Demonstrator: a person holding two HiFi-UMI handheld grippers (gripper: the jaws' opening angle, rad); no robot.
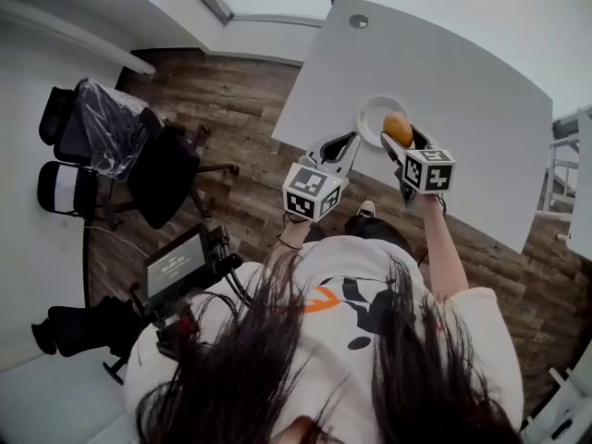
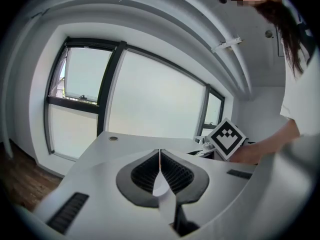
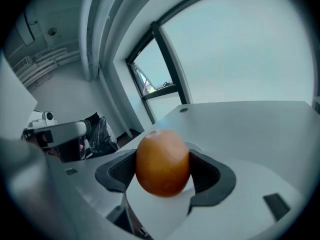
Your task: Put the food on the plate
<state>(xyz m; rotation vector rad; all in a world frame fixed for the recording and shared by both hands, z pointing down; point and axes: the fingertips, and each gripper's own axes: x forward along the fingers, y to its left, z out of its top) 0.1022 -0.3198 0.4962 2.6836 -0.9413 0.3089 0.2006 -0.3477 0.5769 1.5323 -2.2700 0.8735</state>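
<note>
The right gripper [image 1: 403, 148], clamped on an orange [image 1: 398, 129], holds it over the white plate [image 1: 371, 117] on the desk [image 1: 462, 72]; the left gripper [image 1: 349, 146], jaws together and empty, hangs just left of the plate

White table [image 1: 481, 109] on the right, over a wood floor [image 1: 231, 109]. Black office chairs [image 1: 139, 155] crowd the far left. Small screen [image 1: 174, 266] sits near left.
</note>
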